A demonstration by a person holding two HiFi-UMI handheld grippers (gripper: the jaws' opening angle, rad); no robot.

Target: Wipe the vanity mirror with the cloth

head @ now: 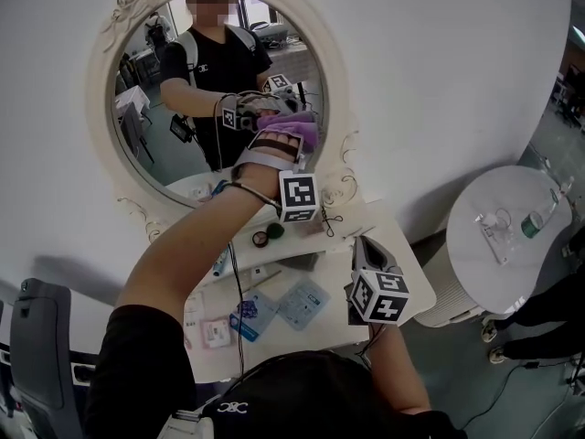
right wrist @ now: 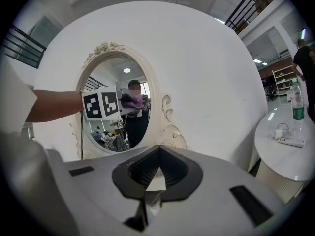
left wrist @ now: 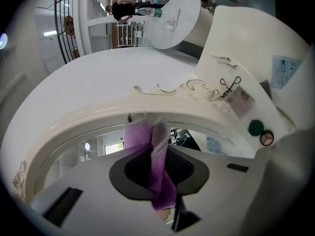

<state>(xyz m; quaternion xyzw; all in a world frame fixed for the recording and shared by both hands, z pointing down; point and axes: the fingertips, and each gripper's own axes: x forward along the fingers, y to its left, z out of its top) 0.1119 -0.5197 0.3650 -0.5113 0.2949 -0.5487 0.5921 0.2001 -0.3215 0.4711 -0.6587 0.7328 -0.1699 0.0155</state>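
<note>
While the left gripper (head: 279,146) is raised to the mirror (head: 155,154), its jaws are clenched on a purple cloth (head: 299,133). In the left gripper view the cloth (left wrist: 139,134) stands up between the two jaws of this gripper (left wrist: 152,149), folded in two layers, and its free end hangs down under them. The top of the cloth meets the mirror (left wrist: 93,149) just beside the cream frame (left wrist: 162,113). In the head view this place is on the right side of the oval glass, a little below its middle, and the cloth touches its own reflection there.

The right gripper (head: 365,245) hangs lower, over the right part of the white table (head: 398,245), well apart from the mirror. Its jaws are pressed together and grasp nothing, as the right gripper view shows (right wrist: 157,154). It looks toward the mirror (right wrist: 106,132), where the left arm and the cloth (right wrist: 132,101) show.

On the table lie small packets (head: 302,302) and a green round lid (head: 275,230). To the right stands a round side table (head: 498,254) with a bottle (head: 537,219) lying on it.
</note>
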